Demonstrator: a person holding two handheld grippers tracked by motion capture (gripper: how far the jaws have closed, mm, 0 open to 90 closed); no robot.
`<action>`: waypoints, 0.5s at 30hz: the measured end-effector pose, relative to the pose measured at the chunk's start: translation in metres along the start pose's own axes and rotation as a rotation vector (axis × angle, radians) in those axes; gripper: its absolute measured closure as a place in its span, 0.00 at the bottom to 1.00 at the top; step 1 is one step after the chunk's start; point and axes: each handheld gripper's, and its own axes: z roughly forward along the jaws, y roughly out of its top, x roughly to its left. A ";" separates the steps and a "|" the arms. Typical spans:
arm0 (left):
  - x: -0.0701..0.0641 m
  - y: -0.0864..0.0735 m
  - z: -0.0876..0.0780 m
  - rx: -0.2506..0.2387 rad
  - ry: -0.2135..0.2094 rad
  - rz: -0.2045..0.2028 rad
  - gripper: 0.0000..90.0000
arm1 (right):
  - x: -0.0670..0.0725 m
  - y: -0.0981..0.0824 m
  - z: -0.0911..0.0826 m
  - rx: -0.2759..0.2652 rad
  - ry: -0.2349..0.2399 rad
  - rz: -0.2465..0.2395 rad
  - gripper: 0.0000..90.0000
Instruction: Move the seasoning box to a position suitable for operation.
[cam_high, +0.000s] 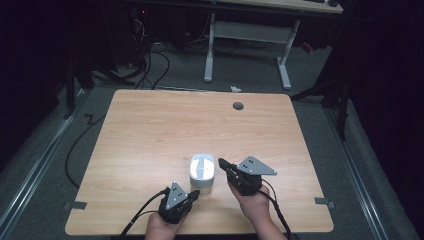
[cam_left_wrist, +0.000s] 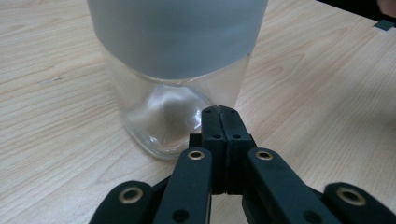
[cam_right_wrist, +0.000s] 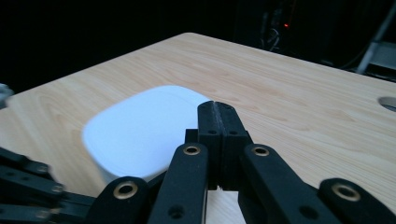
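One jar (cam_high: 202, 172) stands on the table (cam_high: 150, 130), near the person's edge, between the two grippers. It has a clear glass body and a white lid (cam_right_wrist: 140, 128) on top. The glass looks hard, smooth and slippery, and it could break if it tips over. It looks empty, though the view through the glass is blurry, so it is probably not very heavy. The lid is wide and rounded, so it is best held from the sides. The glass body is best held low down, where it is steady.

There are two grippers. The left gripper (cam_left_wrist: 220, 111) has its jaws pressed together, with the tips right at the bottom of the glass. The right gripper (cam_right_wrist: 217, 106) also has its jaws pressed together, up beside the lid. Neither one holds anything.
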 end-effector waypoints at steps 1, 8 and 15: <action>0.003 0.004 -0.005 0.008 0.008 0.006 1.00 | -0.008 -0.003 -0.001 0.006 -0.020 0.014 1.00; 0.019 0.017 -0.018 0.000 0.056 0.007 0.93 | -0.035 -0.018 -0.006 0.035 -0.085 0.071 0.98; 0.060 0.037 -0.040 -0.050 0.182 0.028 0.82 | -0.064 -0.034 -0.020 0.052 -0.166 0.117 0.91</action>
